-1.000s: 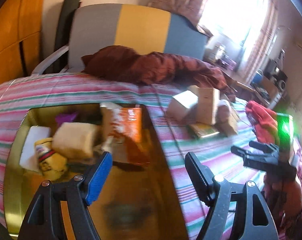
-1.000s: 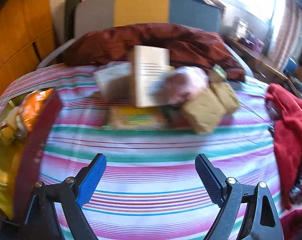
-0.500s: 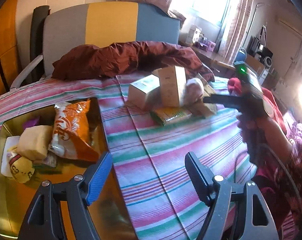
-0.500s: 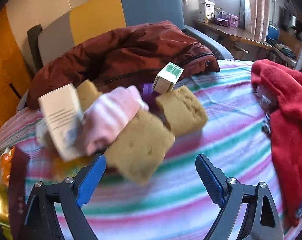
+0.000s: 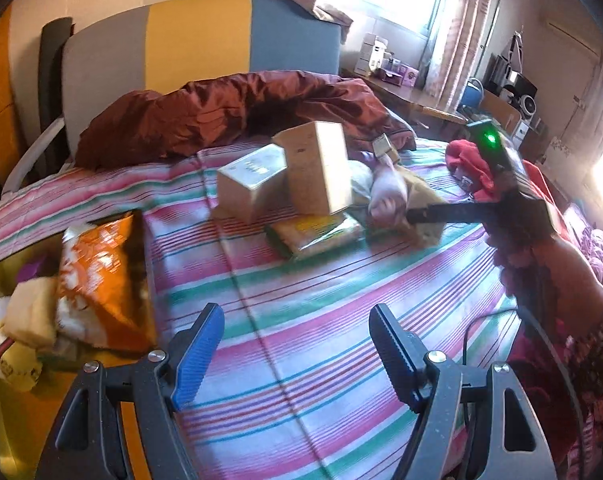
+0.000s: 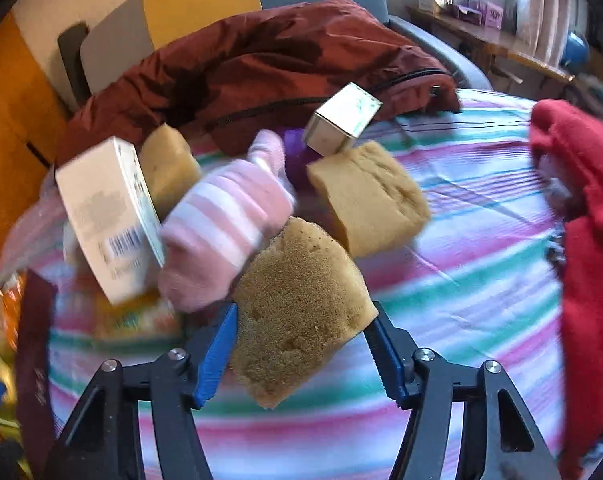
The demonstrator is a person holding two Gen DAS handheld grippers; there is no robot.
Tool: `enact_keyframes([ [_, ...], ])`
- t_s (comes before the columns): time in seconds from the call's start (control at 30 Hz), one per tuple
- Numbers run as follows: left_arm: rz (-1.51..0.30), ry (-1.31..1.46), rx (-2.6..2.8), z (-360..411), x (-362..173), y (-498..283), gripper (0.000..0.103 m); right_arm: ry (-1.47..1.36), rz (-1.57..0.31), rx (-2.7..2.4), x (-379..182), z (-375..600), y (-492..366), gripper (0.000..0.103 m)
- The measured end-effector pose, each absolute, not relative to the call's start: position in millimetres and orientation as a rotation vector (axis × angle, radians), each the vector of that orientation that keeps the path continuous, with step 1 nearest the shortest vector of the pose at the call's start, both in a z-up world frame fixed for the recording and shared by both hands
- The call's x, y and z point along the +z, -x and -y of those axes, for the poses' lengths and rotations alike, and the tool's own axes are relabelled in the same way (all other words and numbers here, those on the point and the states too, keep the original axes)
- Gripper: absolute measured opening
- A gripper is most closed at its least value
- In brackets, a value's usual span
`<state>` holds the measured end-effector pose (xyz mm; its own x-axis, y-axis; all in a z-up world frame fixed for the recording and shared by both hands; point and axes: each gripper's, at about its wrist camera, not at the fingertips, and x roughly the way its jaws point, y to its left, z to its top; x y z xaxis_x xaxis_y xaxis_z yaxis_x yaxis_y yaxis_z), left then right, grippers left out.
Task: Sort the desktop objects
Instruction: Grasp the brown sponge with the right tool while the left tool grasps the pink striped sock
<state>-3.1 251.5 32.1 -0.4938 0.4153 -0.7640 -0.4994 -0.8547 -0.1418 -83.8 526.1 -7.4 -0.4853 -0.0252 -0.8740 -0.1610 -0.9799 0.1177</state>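
Observation:
A brown sponge (image 6: 301, 300) lies at the near edge of a heap on the striped bedspread. My right gripper (image 6: 301, 344) is closing its jaws, with this sponge between them and both blue pads touching its sides. Behind the brown one lie a pink striped sock (image 6: 229, 228), a white barcode box (image 6: 105, 216), a second sponge (image 6: 369, 196) and a small box (image 6: 341, 120). My left gripper (image 5: 297, 356) hangs open over bare bedspread, nothing between its fingers. Left of it a golden tray (image 5: 13, 440) holds an orange snack bag (image 5: 97, 280) and a sponge.
A maroon jacket (image 5: 221, 108) lies behind the heap, against a grey, yellow and blue chair back. A red cloth (image 6: 581, 220) sits at the right. Two cardboard boxes (image 5: 317, 168) and a yellow-green packet (image 5: 317, 234) are in the heap. A hand (image 5: 541, 256) holds the right gripper.
The right gripper came up to the heap and narrowed its jaws onto the brown sponge. The left gripper slid right, away from the tray, staying open.

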Motion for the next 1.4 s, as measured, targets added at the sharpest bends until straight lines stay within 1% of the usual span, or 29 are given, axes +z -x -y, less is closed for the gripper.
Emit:
enact_keyframes([
  [0.07, -0.151, 1.149, 2.305, -266.8, 31.1, 4.5, 0.076, 1.521, -0.248, 2.605, -4.7, -534.0, 70.9, 0.064],
  [0.13, -0.185, 1.136, 2.284, -283.7, 30.5, 5.4, 0.076, 1.483, -0.253, 2.577, -5.0, -547.2, 58.7, 0.064],
  [0.17, -0.205, 1.126, 2.276, -293.7, 30.4, 6.2, 0.076, 1.483, -0.280, 2.551, -6.3, -554.8, 56.3, 0.064],
  [0.23, -0.232, 1.118, 2.263, -311.1, 29.5, 10.5, 0.076, 1.486, -0.429, 2.503, -8.0, -576.1, 52.2, 0.064],
  [0.33, -0.199, 1.150, 2.205, -338.3, 25.8, 22.9, 0.076, 1.496, -0.529, 2.459, -11.4, -594.8, 50.2, 0.064],
  [0.4, -0.175, 1.171, 2.167, -358.4, 22.2, 33.9, 0.076, 1.478, -0.497, 2.442, -9.3, -597.2, 47.6, 0.064],
  [0.53, -0.187, 1.201, 2.130, -400.4, 12.8, 58.6, 0.076, 1.393, -0.256, 2.358, 0.3, -603.4, 43.3, 0.064],
  [0.57, -0.194, 1.211, 2.127, -407.8, 10.6, 63.2, 0.076, 1.385, -0.246, 2.344, 0.6, -607.0, 42.9, 0.064],
  [0.63, -0.201, 1.223, 2.114, -423.2, 5.6, 72.9, 0.076, 1.400, -0.308, 2.339, -3.5, -613.6, 43.0, 0.064],
  [0.87, -0.220, 1.314, 2.071, -468.5, -25.2, 109.0, 0.074, 1.398, -0.341, 2.339, -4.8, -619.2, 41.3, 0.064],
  [0.9, -0.221, 1.330, 2.054, -472.3, -31.2, 112.3, 0.071, 1.396, -0.347, 2.338, -4.9, -616.4, 41.8, 0.064],
  [0.93, -0.227, 1.338, 2.050, -474.1, -36.0, 113.9, 0.060, 1.395, -0.358, 2.339, -5.0, -617.5, 41.9, 0.064],
  [0.97, -0.240, 1.339, 2.057, -475.2, -39.5, 113.9, 0.051, 1.393, -0.365, 2.339, -6.6, -618.2, 43.5, 0.064],
  [1.03, -0.299, 1.301, 2.096, -474.5, -46.3, 111.4, 0.045, 1.388, -0.376, 2.341, -6.5, -619.0, 43.8, 0.064],
  [1.23, -0.222, 1.178, 2.099, -447.7, -51.5, 96.2, 0.042, 1.382, -0.380, 2.371, -6.2, -615.3, 47.2, 0.064],
  [1.27, -0.221, 1.159, 2.102, -443.6, -51.2, 93.0, 0.040, 1.378, -0.386, 2.381, -5.2, -614.5, 47.0, 0.064],
  [1.4, -0.238, 1.123, 2.131, -430.1, -48.3, 76.4, 0.038, 1.370, -0.390, 2.425, -2.4, -608.0, 47.9, 0.064],
])
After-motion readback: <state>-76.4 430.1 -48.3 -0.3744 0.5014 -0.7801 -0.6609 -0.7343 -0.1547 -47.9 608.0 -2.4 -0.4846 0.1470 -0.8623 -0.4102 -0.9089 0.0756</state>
